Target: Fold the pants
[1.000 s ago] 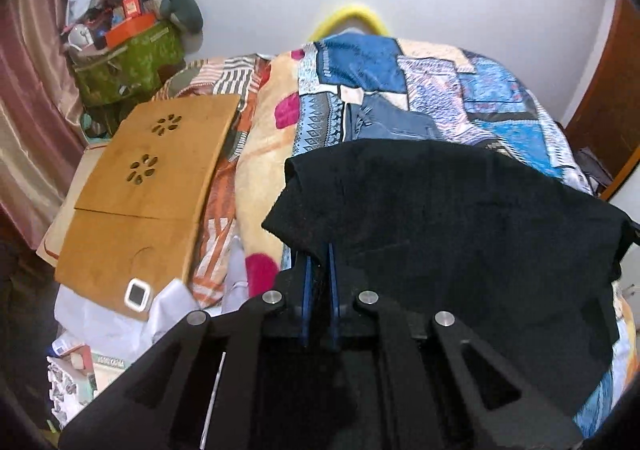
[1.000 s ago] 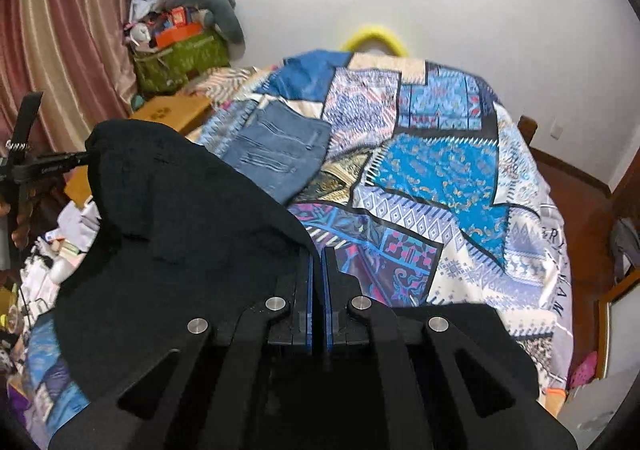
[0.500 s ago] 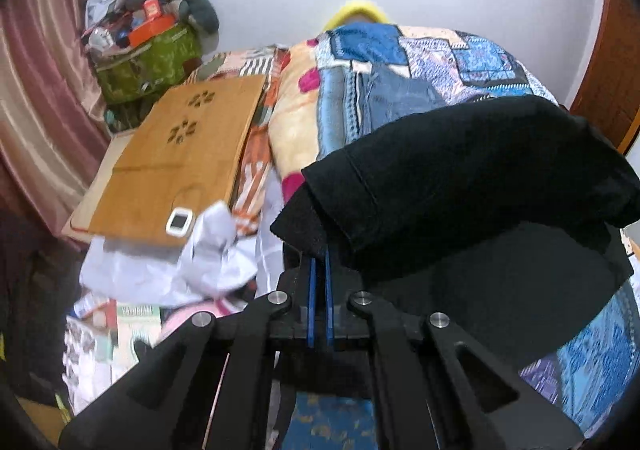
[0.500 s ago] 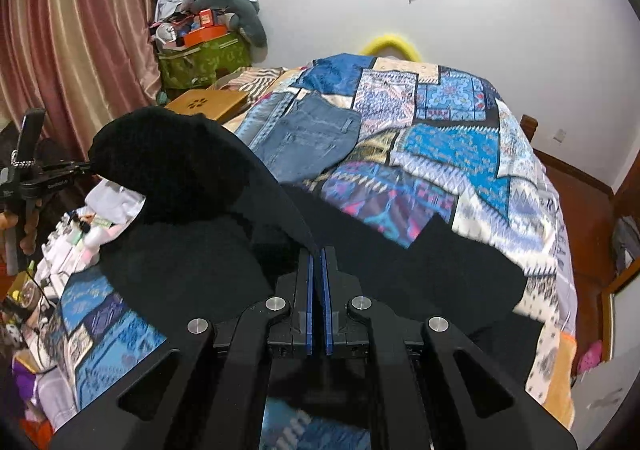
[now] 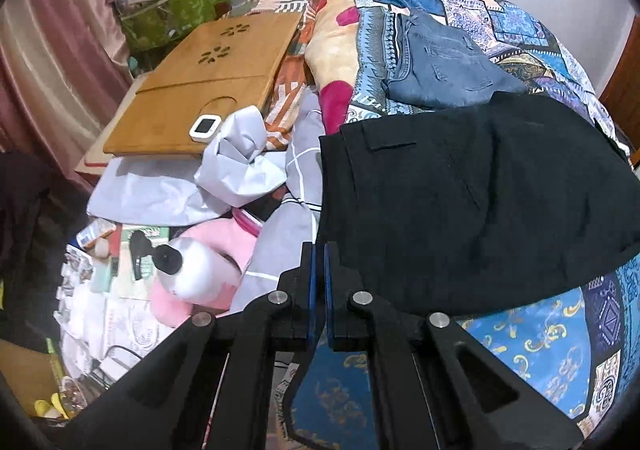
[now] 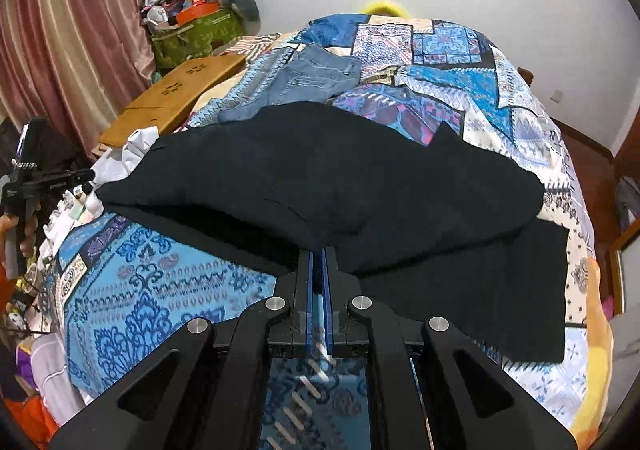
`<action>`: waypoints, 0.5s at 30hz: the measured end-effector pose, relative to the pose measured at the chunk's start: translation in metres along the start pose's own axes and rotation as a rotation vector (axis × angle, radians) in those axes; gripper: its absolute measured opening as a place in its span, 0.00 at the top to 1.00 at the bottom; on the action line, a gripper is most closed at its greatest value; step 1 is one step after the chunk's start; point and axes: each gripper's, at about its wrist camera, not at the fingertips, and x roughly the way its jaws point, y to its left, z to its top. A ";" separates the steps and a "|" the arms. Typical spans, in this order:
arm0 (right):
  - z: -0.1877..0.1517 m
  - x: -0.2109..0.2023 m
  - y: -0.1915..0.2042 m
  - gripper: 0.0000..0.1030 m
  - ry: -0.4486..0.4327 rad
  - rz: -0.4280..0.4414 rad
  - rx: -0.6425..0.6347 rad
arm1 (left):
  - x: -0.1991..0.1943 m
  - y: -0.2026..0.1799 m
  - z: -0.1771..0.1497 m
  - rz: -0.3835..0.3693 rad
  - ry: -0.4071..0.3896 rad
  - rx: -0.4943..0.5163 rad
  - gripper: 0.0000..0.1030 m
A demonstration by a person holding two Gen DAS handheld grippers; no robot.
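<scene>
**newbie_folds:** Bedspread (image 6: 460,61), the big patchwork one, is carrying everything: black pants (image 6: 320,169) are lying across the middle of it, folded jeans (image 6: 316,77) are sitting just beyond them. Top layer of the pants is draping over the lower layer, and a strip of that lower layer is poking out on the right side. How should I be finishing this fold?

**laundry_dad:** Looks to me like you're laying the doubled half down right now. Both tongs are pressed together. Left gripper (image 5: 319,250) is pinching the near left corner of the pants (image 5: 480,189), right gripper (image 6: 319,254) is biting the near edge further along. I'd be keeping the edge between them taut and level while lowering, so the top layer is landing flat instead of puffing up like it's doing in the middle.

**newbie_folds:** And the clutter on the left?

**laundry_dad:** Grey sheet (image 5: 280,177) and that pink plush (image 5: 208,270) are sitting right beside your left corner. I'm guessing the corner could be dragging onto them, so be steering it onto the bedspread before letting go.
</scene>
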 end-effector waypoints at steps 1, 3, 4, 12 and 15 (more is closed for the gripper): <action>0.001 -0.003 0.000 0.96 -0.002 -0.004 0.001 | -0.005 -0.002 0.001 0.009 -0.014 0.009 0.97; 0.003 -0.011 -0.002 0.96 -0.018 -0.006 0.010 | -0.013 -0.004 0.004 0.016 -0.042 0.023 0.97; 0.005 -0.015 -0.003 0.94 -0.026 -0.005 0.014 | -0.018 -0.007 0.008 0.016 -0.054 0.035 0.96; 0.029 -0.052 -0.027 0.25 -0.175 -0.074 0.108 | -0.043 -0.041 0.043 -0.042 -0.155 0.067 0.09; 0.040 -0.054 -0.041 0.17 -0.198 -0.118 0.139 | -0.049 -0.062 0.059 -0.049 -0.199 0.094 0.09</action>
